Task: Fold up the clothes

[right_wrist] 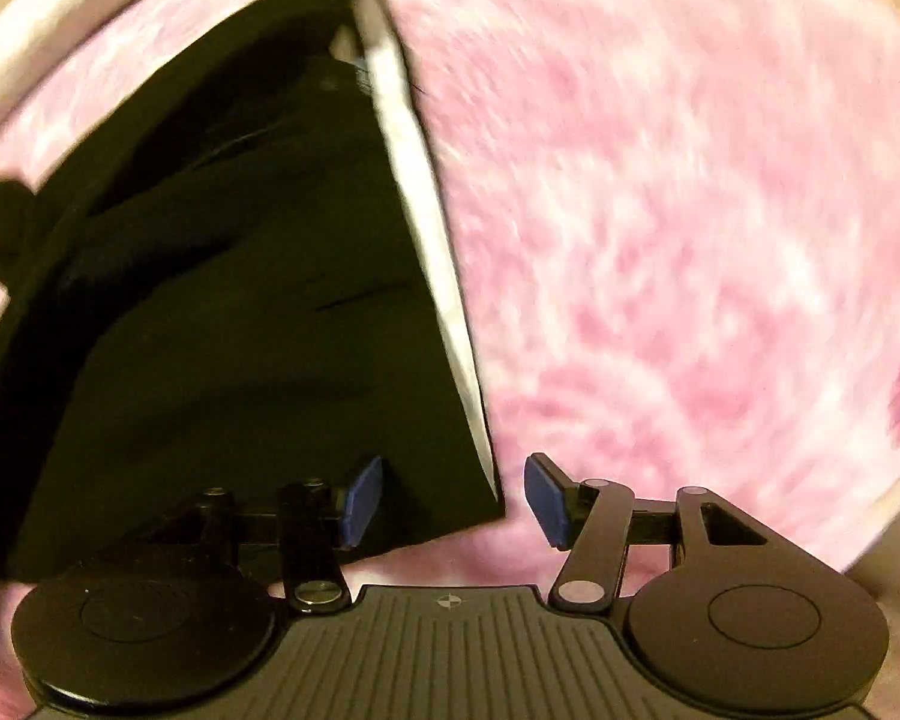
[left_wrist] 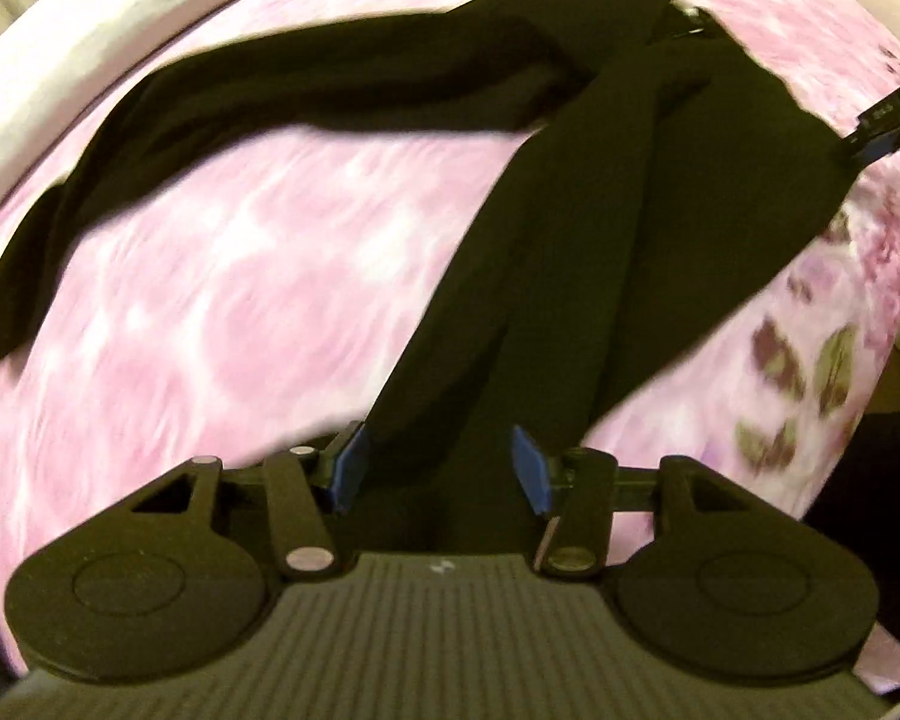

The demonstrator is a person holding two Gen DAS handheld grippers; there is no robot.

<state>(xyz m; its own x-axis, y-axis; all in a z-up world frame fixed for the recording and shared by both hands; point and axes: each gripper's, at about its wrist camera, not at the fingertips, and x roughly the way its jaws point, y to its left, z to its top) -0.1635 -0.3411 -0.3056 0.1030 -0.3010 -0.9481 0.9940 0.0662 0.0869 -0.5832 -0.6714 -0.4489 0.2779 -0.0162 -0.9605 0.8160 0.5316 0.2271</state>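
Black trousers lie on a pink floral bedspread, one leg flung left, the other running lengthwise into the left gripper, jaws wide around it. Right gripper, also wide, straddles the waistband corner, equally near.

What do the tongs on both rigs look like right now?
Both match: the left tongs and right tongs have blue pads on black linkage arms with silver pivot pins, two round black discs and a ribbed grey body with a small centre mark.
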